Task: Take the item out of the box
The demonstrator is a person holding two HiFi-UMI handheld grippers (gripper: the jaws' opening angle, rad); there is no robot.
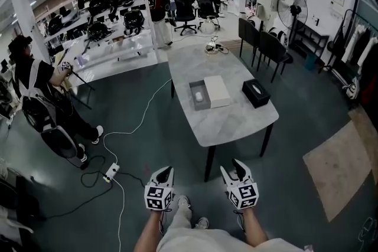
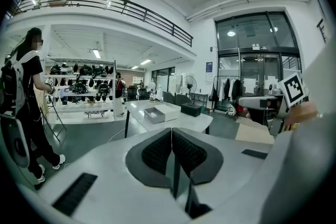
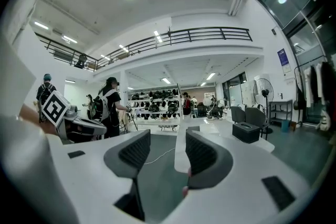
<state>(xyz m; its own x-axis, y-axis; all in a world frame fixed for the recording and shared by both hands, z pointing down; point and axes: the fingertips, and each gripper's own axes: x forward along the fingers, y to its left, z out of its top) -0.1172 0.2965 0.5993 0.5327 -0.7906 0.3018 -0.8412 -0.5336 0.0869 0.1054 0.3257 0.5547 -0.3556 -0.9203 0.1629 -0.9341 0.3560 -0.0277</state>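
Approach is the step in hand: both grippers hang low in front of the person, well apart from the bench, which stands at 12 o'clock in the head view. The box, grey and open at the top, sits near the middle of the bench. Inside it lies the item, a small white object. At this range its kind cannot be made out, though it looks rounded. A white lid lies flat at the box's 3 o'clock, touching it or just beside it. A black box stands farther out at 3 o'clock, apart from the lid.

The left gripper has its fingers clenched pad to pad with nothing between them. The right gripper has its fingers released and the gap is empty.

Recommended procedure, judged from this position:

1. Walk to the near edge of the bench. Avoid the white cable on the floor at 10 o'clock.
2. Pick with the right gripper, since its fingers stand apart. Lower it from above, one finger on each side of the item and clear of the box walls.
3. The box may be light and could slide. If so, rest the left gripper on the rim at 9 o'clock.
4. Close only when both pads bracket the item, then lift straight up past the walls.
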